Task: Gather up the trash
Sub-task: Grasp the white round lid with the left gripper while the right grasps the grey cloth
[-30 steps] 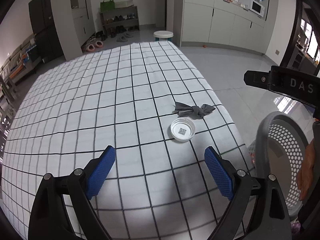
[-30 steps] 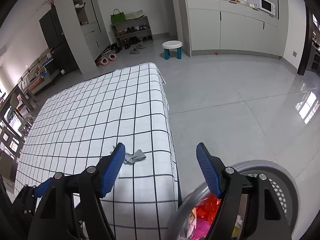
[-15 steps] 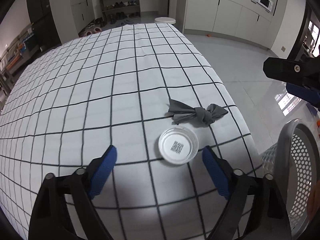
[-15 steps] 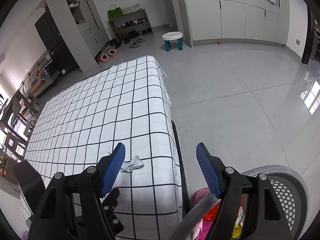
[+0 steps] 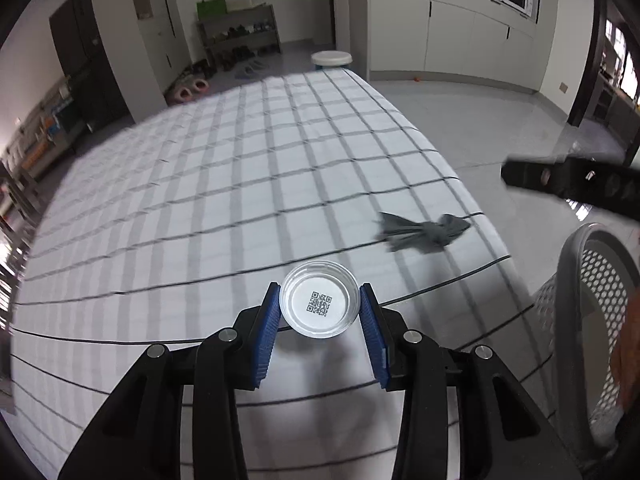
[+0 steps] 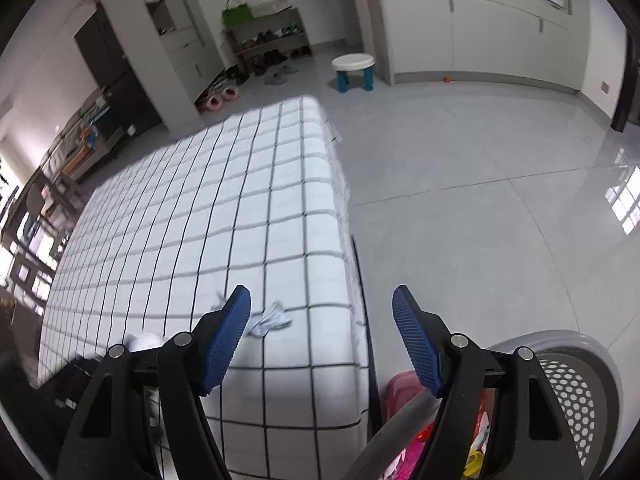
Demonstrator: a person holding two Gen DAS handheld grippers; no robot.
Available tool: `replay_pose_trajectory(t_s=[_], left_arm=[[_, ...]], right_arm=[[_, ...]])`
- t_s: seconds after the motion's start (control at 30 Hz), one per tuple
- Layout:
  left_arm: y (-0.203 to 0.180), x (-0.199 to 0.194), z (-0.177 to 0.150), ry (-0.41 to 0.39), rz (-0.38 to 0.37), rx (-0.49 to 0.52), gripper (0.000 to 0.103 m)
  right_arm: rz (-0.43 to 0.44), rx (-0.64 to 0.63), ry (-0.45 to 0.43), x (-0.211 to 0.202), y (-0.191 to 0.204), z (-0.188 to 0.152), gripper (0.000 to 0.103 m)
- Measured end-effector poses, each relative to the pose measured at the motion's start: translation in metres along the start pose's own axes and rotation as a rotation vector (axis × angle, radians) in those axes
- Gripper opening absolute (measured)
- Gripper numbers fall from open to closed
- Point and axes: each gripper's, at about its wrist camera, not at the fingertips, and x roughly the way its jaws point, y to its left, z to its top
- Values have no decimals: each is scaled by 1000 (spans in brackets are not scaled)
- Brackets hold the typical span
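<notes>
A round clear plastic lid [image 5: 319, 299] with a QR sticker sits between the blue pads of my left gripper [image 5: 319, 300], which is shut on it just above the checked tablecloth [image 5: 224, 184]. A knotted grey rag [image 5: 424, 230] lies near the table's right edge; it also shows in the right wrist view [image 6: 270, 322]. A grey perforated trash basket [image 5: 588, 312] stands beside the table, with colourful trash inside [image 6: 408, 452]. My right gripper [image 6: 322, 338] is open and empty, held above the basket rim and the table's edge.
The table's right edge drops to a grey tiled floor [image 6: 460, 184]. A small white stool [image 6: 354, 70] stands beyond the table's far end. Cabinets [image 5: 448, 36] and a shoe rack [image 5: 240, 40] line the far walls.
My left gripper moved forward onto the lid and closed on it; it was open before. The right gripper stayed open and shifted slightly over the basket.
</notes>
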Motion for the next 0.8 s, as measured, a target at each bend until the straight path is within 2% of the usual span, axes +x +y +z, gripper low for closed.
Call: replay_pose_trajectory(t_s=[0.23,0.4,0.8], left_arm=[[45,-20,-14,11,59,-35,39],[56,-26,-21,-36,101,-62,39],[54,-24,-23,-19,62,-62,39]], right_arm=[[-27,-102,75,25,35,-16,70],[-35,-132,92,34,45,-19,70],[-62,-149,123,52,56,-16,70]])
